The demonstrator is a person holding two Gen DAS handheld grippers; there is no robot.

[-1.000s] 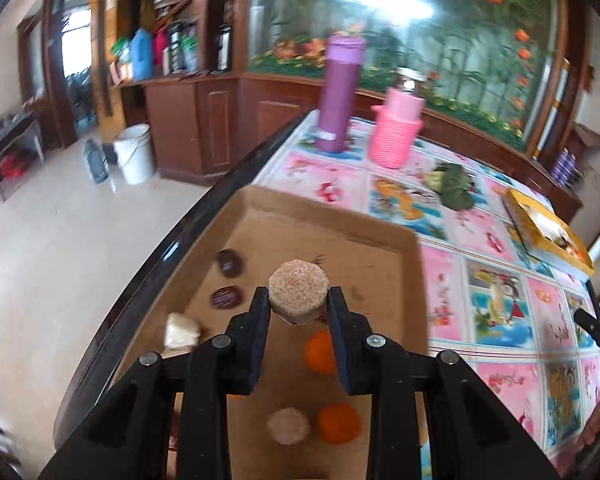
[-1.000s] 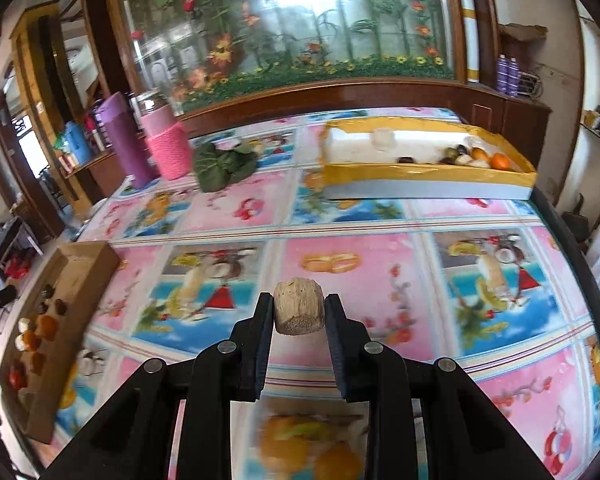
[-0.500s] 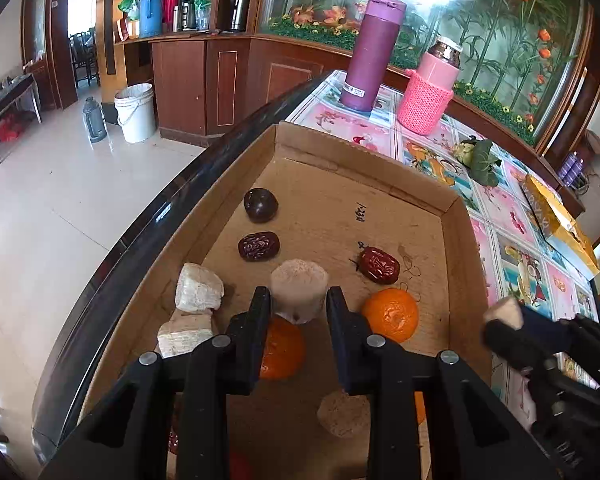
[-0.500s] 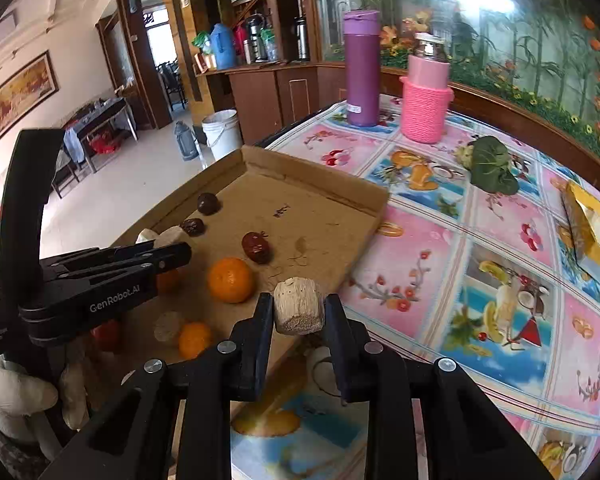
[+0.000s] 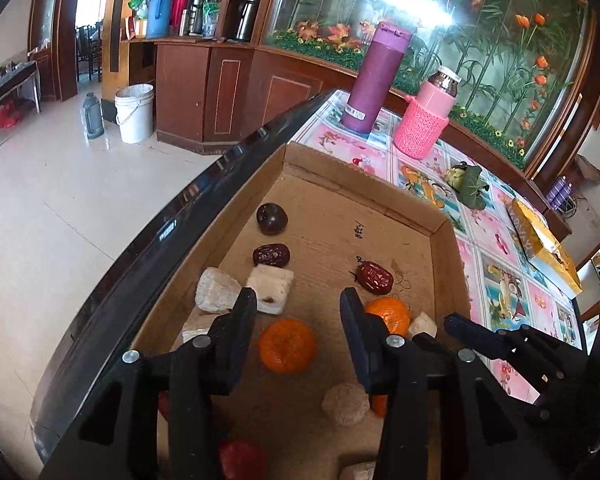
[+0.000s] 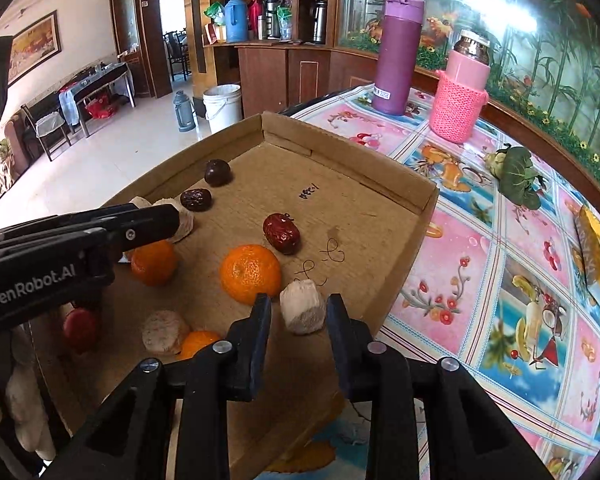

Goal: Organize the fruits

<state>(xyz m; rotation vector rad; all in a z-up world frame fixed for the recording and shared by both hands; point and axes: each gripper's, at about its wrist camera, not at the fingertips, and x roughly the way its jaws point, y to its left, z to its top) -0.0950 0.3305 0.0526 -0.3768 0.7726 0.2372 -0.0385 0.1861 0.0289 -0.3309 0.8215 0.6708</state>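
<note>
A shallow cardboard tray (image 5: 364, 188) (image 6: 352, 168) lies at the table's left edge with oranges (image 5: 287, 345) (image 6: 250, 273), red dates (image 5: 376, 277) (image 6: 281, 233), a dark plum (image 5: 272, 219) and pale chunks. My left gripper (image 5: 298, 312) is open and empty above the tray; a pale chunk (image 5: 270, 289) lies just beyond its left finger. My right gripper (image 6: 298, 316) is open; a pale chunk (image 6: 302, 312) rests on the tray floor between its fingers, apart from both.
A purple flask (image 5: 376, 80) and a pink knit-covered bottle (image 5: 426, 118) stand behind the tray. A leafy green (image 6: 514, 174) lies on the patterned tablecloth. A yellow box (image 5: 540, 244) sits far right. The table's dark edge (image 5: 148, 240) drops to the floor at left.
Both grippers have opened and released their pale chunks into the tray. The right gripper moved in over the tray's near right corner.
</note>
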